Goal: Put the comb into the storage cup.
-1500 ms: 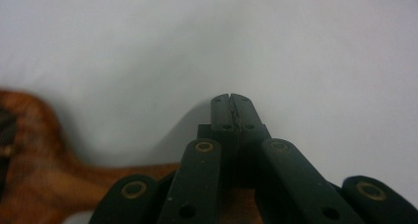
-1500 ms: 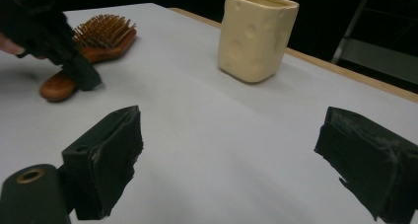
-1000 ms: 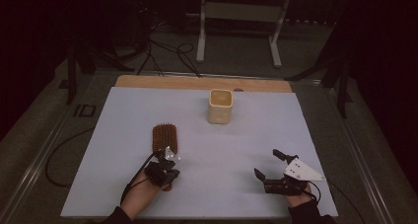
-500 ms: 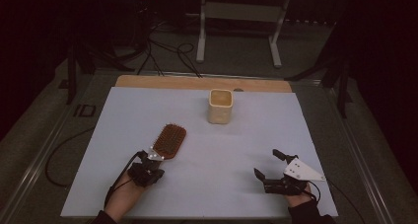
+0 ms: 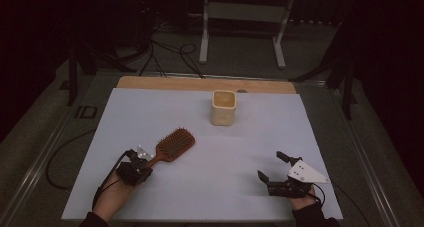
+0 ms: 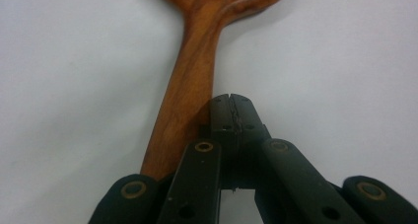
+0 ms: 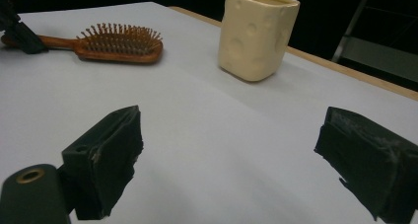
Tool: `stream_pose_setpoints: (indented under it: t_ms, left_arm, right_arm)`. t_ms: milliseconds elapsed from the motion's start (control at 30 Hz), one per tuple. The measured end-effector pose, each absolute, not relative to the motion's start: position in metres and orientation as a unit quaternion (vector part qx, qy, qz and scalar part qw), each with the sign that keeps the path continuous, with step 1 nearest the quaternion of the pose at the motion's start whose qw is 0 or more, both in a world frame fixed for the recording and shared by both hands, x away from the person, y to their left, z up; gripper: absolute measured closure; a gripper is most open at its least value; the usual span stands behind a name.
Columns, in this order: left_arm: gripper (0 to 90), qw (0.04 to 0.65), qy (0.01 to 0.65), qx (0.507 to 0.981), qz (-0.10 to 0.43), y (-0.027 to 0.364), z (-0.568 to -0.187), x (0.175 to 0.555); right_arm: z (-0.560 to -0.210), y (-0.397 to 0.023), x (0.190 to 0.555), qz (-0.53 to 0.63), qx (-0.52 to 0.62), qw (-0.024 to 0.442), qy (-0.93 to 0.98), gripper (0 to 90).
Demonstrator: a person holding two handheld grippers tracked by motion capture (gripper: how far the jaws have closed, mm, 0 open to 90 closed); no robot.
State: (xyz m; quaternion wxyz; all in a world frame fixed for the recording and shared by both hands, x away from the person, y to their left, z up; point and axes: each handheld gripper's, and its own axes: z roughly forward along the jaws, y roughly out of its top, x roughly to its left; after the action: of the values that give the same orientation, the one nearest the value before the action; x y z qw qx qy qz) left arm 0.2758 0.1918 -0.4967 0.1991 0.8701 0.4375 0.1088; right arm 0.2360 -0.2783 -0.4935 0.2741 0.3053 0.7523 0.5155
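The high view is dim: the white surface [image 5: 200, 187] is the one lit area, evenly pale, while the floor and the room behind it sink into near black. Shadows on it are faint and soft. The picture is slightly grainy, with fine detail lost. In the left gripper view the light is flat and bright, and the near black fingers [image 6: 231, 120] are soft, out of focus. In the right gripper view the background falls dark.
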Motion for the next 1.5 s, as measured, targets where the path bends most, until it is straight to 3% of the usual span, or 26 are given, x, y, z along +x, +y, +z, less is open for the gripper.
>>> stream_pose_setpoints:
  t_ms: [367, 733, 1033, 1133, 1300, 1500]
  left_arm:
    - [89.5, 0.233, 0.420, 0.871, 0.105, 0.207, -0.468, 0.278]
    - [83.8, 0.226, 0.401, 0.884, 0.086, 0.214, -0.451, 0.288]
    - [53.0, 0.205, 0.392, 0.893, 0.081, 0.210, -0.450, 0.298]
    - [29.9, 0.186, 0.389, 0.899, 0.073, 0.206, -0.452, 0.301]
    - [1.1, 0.181, 0.385, 0.902, 0.070, 0.198, -0.455, 0.307]
    - [0.0, 0.167, 0.364, 0.915, 0.046, 0.193, -0.462, 0.316]
  right_arm:
    - [-0.493, -0.278, 0.236, 0.516, 0.304, 0.275, 0.752, 9.2]
    - [-0.493, -0.278, 0.236, 0.515, 0.304, 0.275, 0.752, 9.2]
    - [-0.494, -0.278, 0.236, 0.515, 0.305, 0.274, 0.753, 9.2]
    - [-0.494, -0.278, 0.236, 0.515, 0.305, 0.273, 0.754, 9.2]
    - [-0.494, -0.277, 0.236, 0.514, 0.304, 0.273, 0.754, 9.2]
    - [-0.494, -0.276, 0.236, 0.514, 0.303, 0.271, 0.755, 9.2]
